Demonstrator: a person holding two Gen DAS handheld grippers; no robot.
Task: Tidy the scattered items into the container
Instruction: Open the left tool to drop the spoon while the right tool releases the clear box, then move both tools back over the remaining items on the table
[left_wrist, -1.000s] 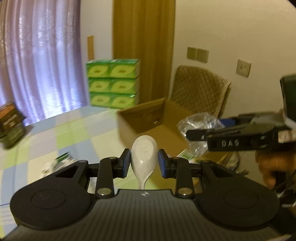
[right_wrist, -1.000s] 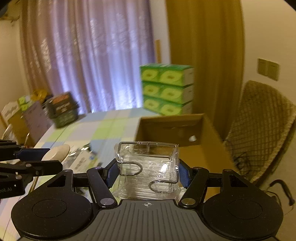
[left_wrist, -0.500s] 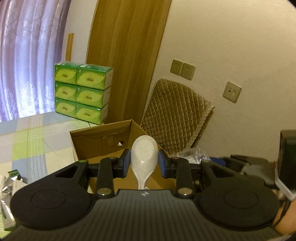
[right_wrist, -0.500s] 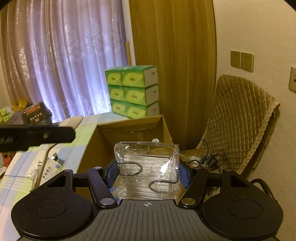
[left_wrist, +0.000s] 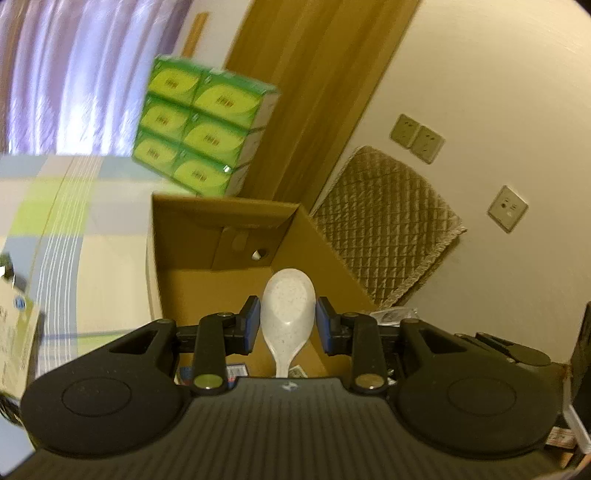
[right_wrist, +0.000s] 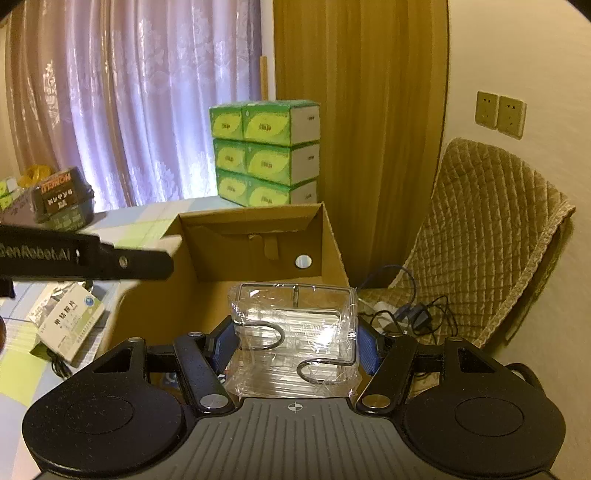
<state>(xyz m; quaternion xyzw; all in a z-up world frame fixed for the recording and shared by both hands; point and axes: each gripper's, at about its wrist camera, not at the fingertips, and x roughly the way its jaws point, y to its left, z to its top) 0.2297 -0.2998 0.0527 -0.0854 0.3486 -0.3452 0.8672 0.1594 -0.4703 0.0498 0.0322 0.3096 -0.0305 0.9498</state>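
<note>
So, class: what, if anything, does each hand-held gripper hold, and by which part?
The left hand-held gripper grips a speckled white spoon by the sides of its bowl. The right hand-held gripper clamps a plastic-wrapped wire rack by its two ends.

Spoon (left_wrist: 288, 314) handle hidden behind gripper body; box (left_wrist: 207, 280) floor mostly hidden.

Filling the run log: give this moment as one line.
left gripper: shut on spoon | right gripper: shut on wrapped wire rack | both over cardboard box
</note>
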